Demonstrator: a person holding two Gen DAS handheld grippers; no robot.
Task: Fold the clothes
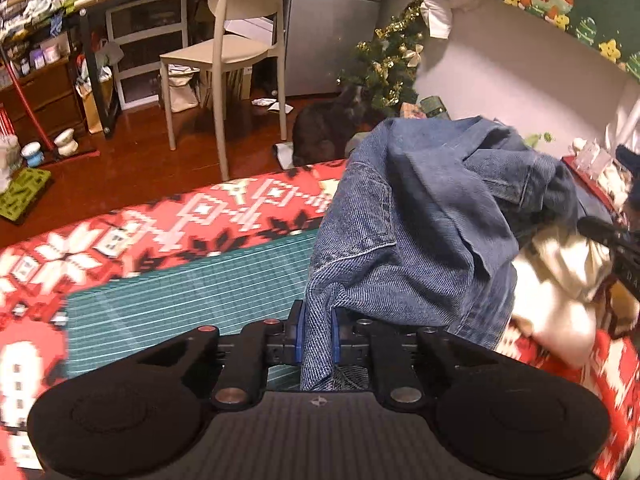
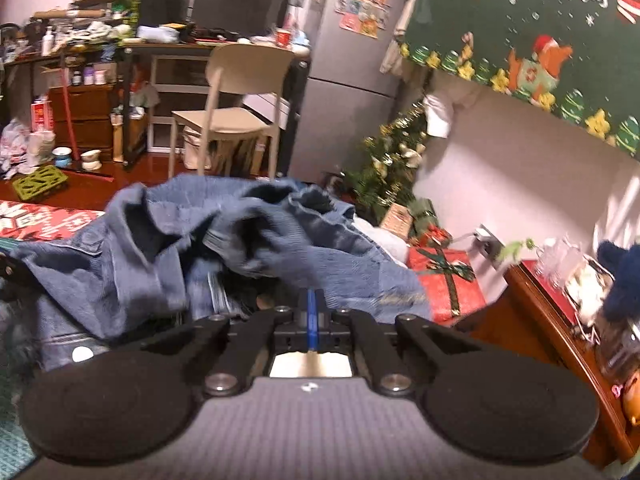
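The left hand-held gripper (image 1: pixel 319 330) is clamped on a fold of blue denim garment (image 1: pixel 432 216), the cloth pinched between its two blue-padded fingers (image 1: pixel 301 330) and hanging down through the gap toward the camera. From that pinch the denim rises in a bunched, draped mass to the right of the view, lifted above a green cutting mat (image 1: pixel 192 292) with a white grid that lies on a red patterned blanket (image 1: pixel 120 232). Beside the denim on its right lies a cream-white cloth (image 1: pixel 560 280), blurred, and at the far right edge a black piece of the other tool shows. In the right wrist view the right hand-held gripper (image 2: pixel 312 316) has its fingers pressed together, with only a thin blue line between the pads; the edge of the denim garment (image 2: pixel 224 240) sits right at the tips, but whether cloth is actually caught there I cannot tell. The denim spreads in crumpled folds across the left and middle of that view, with a seam and a pocket-like flap visible on the left. Behind it stand a beige chair (image 2: pixel 236 108), a cluttered desk, a grey refrigerator (image 2: pixel 344 92), a small decorated Christmas tree (image 2: pixel 392 160), a red wrapped gift (image 2: pixel 444 276) with a green ribbon and a green "Merry Christmas" wall hanging (image 2: pixel 532 20). A dark cat-like shape (image 1: pixel 332 128) sits on the wooden floor near the tree in the left wrist view.
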